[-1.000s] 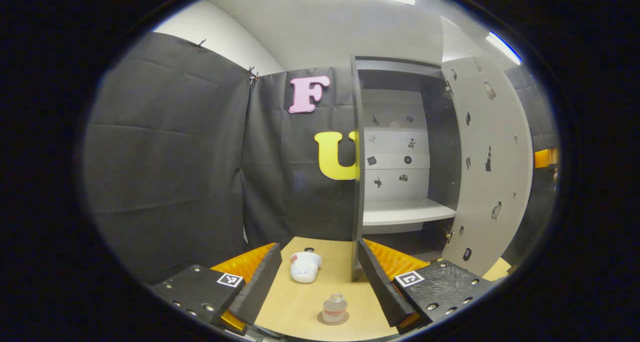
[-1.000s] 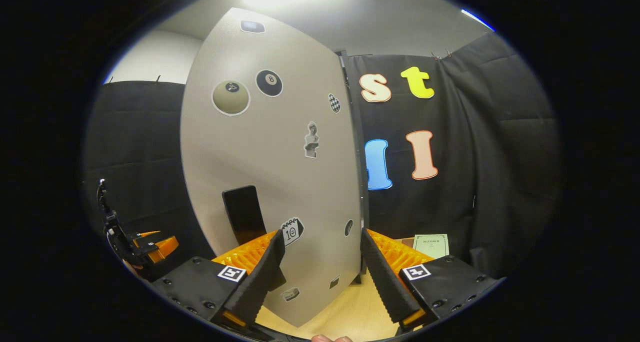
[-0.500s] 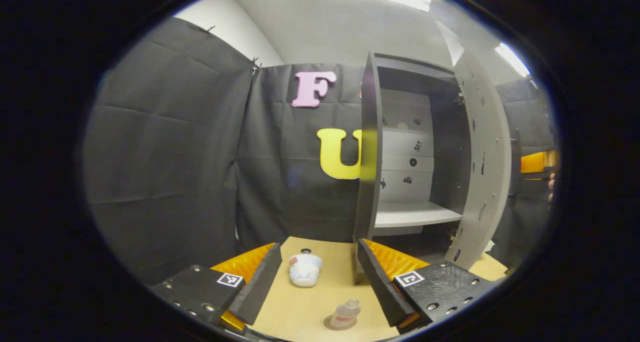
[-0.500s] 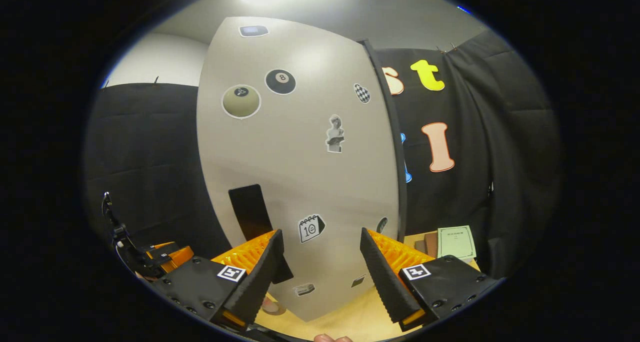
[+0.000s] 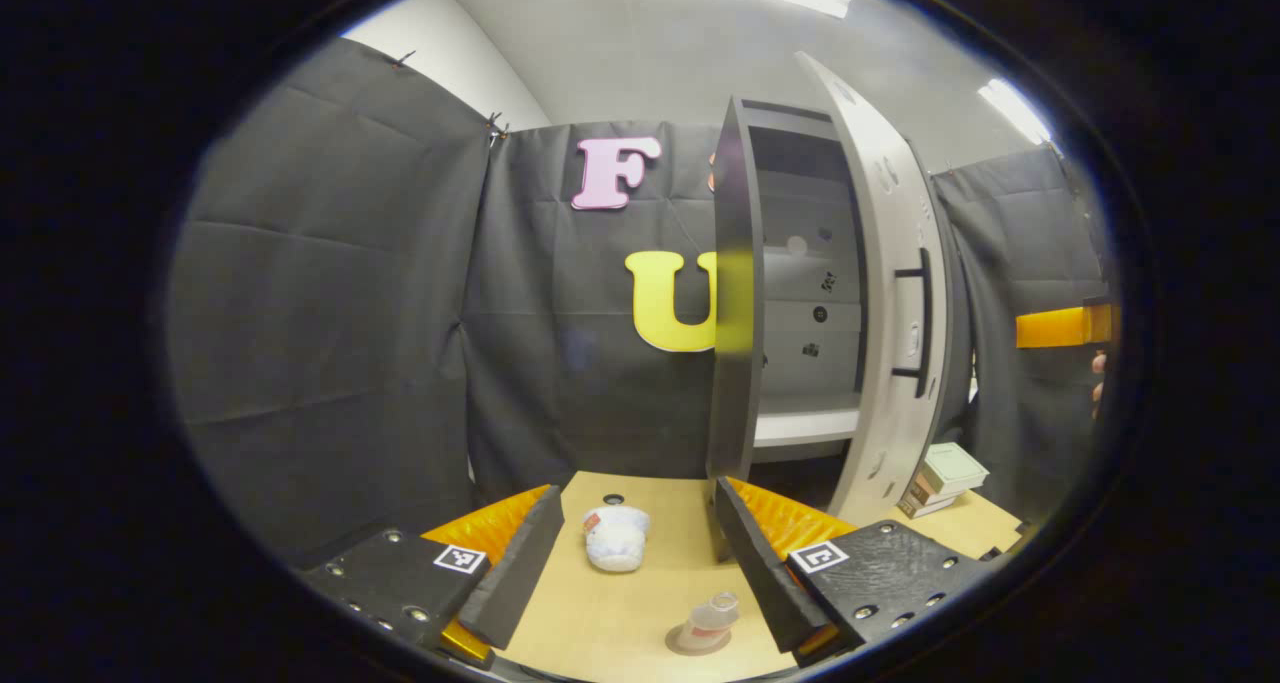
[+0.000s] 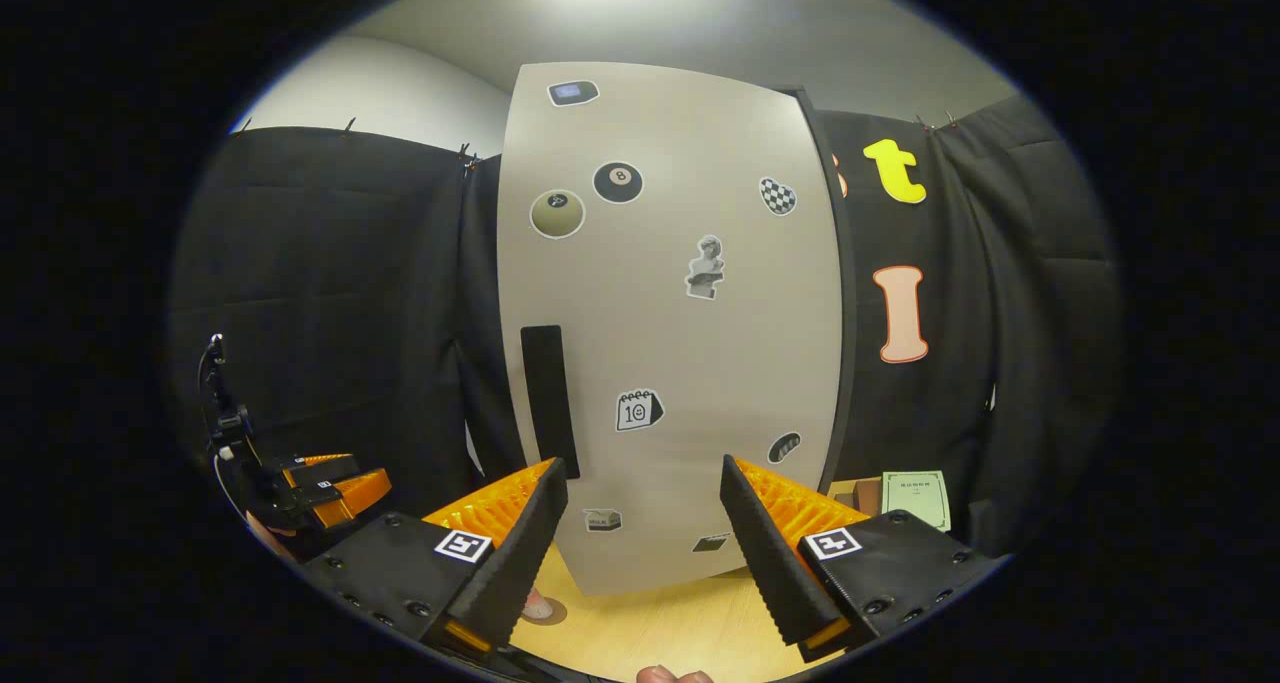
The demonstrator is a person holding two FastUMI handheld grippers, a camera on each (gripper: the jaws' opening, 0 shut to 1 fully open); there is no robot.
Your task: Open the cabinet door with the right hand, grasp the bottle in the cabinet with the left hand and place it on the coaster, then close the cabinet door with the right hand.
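Swung most of the way shut since a second ago, the cabinet door [image 6: 680, 313] faces the right gripper [image 6: 643, 523], whose fingers stand apart and empty for pushing. Released by the spread, empty left gripper [image 5: 637, 553], the bottle [image 5: 706, 621] rests on the coaster [image 5: 697, 643].

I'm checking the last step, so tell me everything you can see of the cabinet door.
The cabinet door is a tall, pale grey panel, matte, dotted with small stickers. A dark vertical handle runs down its free edge. It stands upright, nearly closed, a gap showing in the left gripper view. Nothing touches it.
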